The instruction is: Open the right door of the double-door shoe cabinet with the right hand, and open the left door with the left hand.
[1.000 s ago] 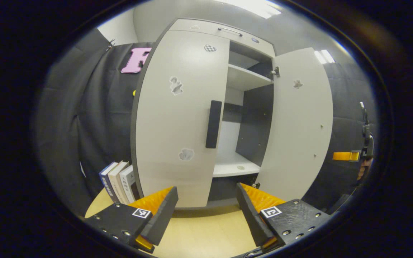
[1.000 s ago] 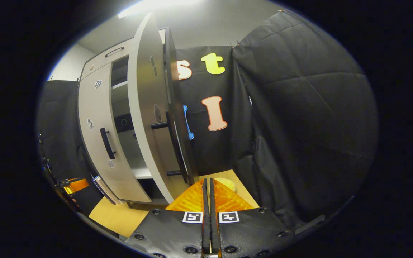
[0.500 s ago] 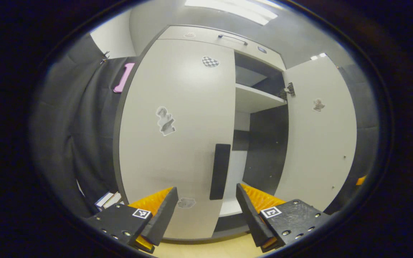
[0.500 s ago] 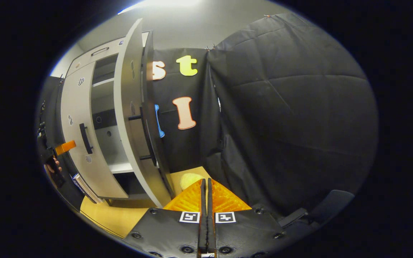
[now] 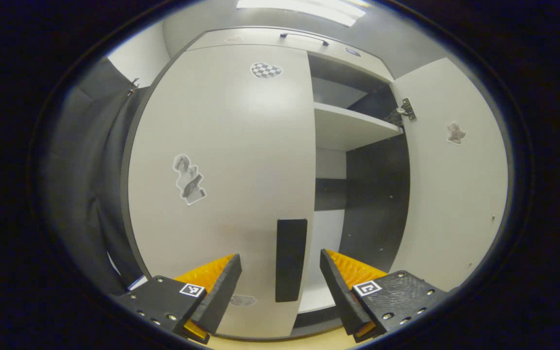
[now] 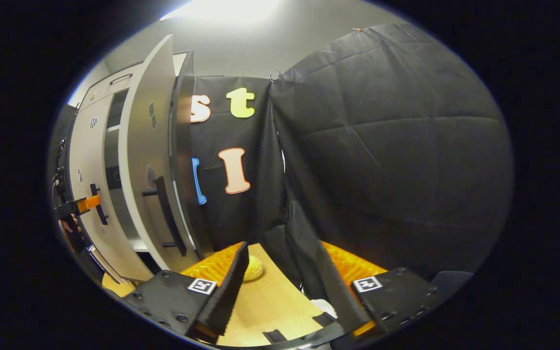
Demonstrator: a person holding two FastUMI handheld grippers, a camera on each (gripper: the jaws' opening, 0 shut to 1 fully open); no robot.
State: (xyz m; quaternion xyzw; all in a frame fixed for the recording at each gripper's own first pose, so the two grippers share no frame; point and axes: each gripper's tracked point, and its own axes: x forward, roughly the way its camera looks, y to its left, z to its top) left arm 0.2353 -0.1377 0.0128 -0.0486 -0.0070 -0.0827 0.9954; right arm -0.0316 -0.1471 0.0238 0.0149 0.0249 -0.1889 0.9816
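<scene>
The grey shoe cabinet's left door is closed. Its black vertical handle appears in the gap between the spread fingers of my left gripper, which is open; no finger touches it. The right door stands swung wide, showing shelves inside. In the right gripper view that open door is seen nearly edge-on with its black handle to the left of my right gripper, which is open and holds nothing. The left gripper, held by a hand, is by the left door.
A wooden tabletop lies under the right gripper, with a small yellow object on it beside the open door. Black cloth walls close in on the right and behind the cabinet. A drawer with a bar handle tops the cabinet.
The left gripper has moved closer to the left door, so its handle now sits between the fingers. The right gripper, shut before, has opened and turned away from the open right door.
</scene>
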